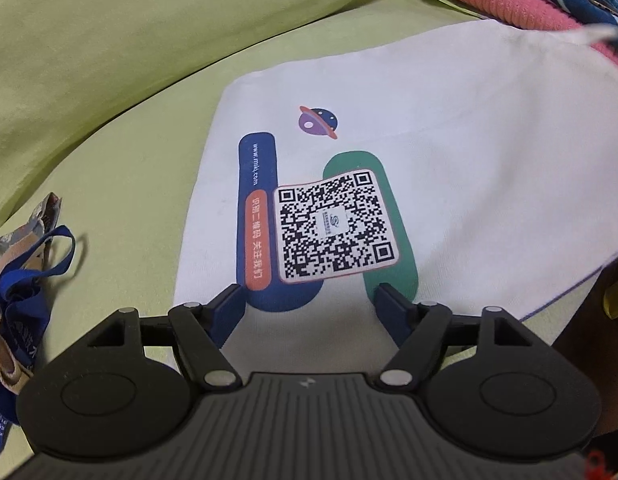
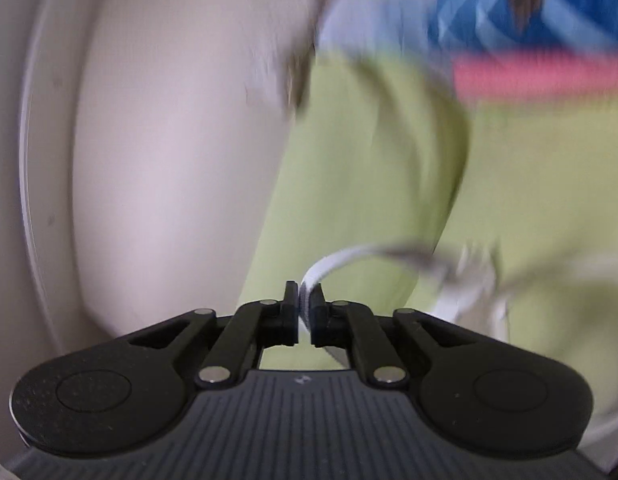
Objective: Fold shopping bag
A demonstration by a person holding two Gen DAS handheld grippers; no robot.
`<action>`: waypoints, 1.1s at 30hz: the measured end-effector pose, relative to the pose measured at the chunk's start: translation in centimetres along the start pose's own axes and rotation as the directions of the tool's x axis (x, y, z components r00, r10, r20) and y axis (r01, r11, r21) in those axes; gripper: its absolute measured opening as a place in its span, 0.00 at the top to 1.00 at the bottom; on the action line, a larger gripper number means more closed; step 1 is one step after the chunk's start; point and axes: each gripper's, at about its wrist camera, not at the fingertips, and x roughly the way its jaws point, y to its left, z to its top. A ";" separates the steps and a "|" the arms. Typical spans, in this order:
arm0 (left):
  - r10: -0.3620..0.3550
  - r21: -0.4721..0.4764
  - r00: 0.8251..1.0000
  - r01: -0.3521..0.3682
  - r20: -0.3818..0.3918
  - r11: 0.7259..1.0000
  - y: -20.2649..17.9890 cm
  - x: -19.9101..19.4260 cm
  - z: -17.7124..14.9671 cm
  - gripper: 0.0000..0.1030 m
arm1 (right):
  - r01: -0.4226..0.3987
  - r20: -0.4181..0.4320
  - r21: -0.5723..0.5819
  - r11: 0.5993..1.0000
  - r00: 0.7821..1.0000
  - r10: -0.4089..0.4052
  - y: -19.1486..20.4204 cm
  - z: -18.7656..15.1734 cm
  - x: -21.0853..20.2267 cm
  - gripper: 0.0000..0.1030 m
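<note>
Hovering left gripper (image 1: 311,300) wide above bag (image 1: 469,160) near edge

The left wrist camera looks steeply down, close above the white shopping bag (image 1: 449,128). The right wrist camera looks level, blurred. Both views share the green sheet (image 1: 109,80).

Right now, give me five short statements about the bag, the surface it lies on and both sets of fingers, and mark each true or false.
1. The white shopping bag lies flat on a green cloth. True.
2. The left gripper is clamped on the bag. False: its fingers stand apart above the print.
3. The right gripper pinches a white strap. True.
4. The bag's print shows a QR code. True.
5. The bag is plain, without colour. False: blue, green and orange shapes surround the code.
</note>
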 end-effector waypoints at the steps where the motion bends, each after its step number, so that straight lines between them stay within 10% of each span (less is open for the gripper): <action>1: 0.000 0.000 1.000 0.000 0.003 1.000 0.0 0.0 -0.1 0.28 | 0.102 0.014 -0.020 0.995 0.995 -0.101 -0.5 0.6 -0.7 0.89; 3: 0.002 0.006 1.000 -0.002 0.001 1.000 0.0 -0.1 -0.2 0.28 | 0.425 -0.025 -0.061 0.903 0.904 -0.427 -2.1 1.1 -1.2 0.79; 6: 0.030 0.028 1.000 -0.030 -0.003 0.999 0.2 -0.6 -0.2 0.28 | 0.785 -0.090 -0.112 0.609 0.602 -0.793 -5.2 0.8 -1.6 0.69; 8: 0.047 0.025 0.999 -0.047 0.006 0.999 1.0 -1.4 -0.5 0.28 | 0.846 -0.081 -0.084 0.526 0.520 -0.850 -6.3 0.5 -2.8 0.69; 10: 0.056 -0.008 0.998 -0.056 0.009 0.998 2.3 -2.1 -0.7 0.28 | 0.813 -0.099 -0.031 0.582 0.577 -0.811 -6.5 -0.3 -3.8 0.64; 12: 0.076 -0.049 0.997 -0.076 -0.006 0.996 3.5 -2.4 -1.1 0.28 | 0.756 -0.116 0.016 0.654 0.651 -0.750 -6.4 -1.5 -4.3 0.37; 15: 0.084 -0.099 0.996 -0.086 -0.030 0.991 4.8 -2.6 -2.5 0.27 | 0.707 -0.124 0.038 0.707 0.705 -0.698 -6.2 -4.6 -3.2 0.29; 23: 0.036 -0.267 0.998 -0.048 -0.053 0.963 8.2 -1.6 -3.5 0.26 | 0.715 -0.106 0.157 0.681 0.698 -0.708 -6.9 -8.5 0.3 0.29; 29: -0.197 -0.467 0.980 0.162 -0.026 0.869 11.4 0.4 -4.2 0.33 | 0.727 -0.112 0.065 0.683 0.686 -0.719 -6.3 -9.0 2.2 0.28; 30: -0.207 -0.470 0.978 0.183 0.000 0.864 11.3 0.4 -4.1 0.39 | 0.727 -0.118 0.065 0.684 0.686 -0.718 -6.3 -9.2 2.1 0.28; 32: -0.238 -0.482 0.970 0.228 0.041 0.846 11.2 0.3 -4.0 0.91 | 0.721 -0.127 0.090 0.687 0.692 -0.710 -6.7 -9.5 1.9 0.31; 33: -0.235 -0.482 0.971 0.231 0.053 0.845 11.1 0.2 -3.8 0.97 | 0.717 -0.124 0.100 0.690 0.697 -0.706 -6.8 -9.6 1.8 0.47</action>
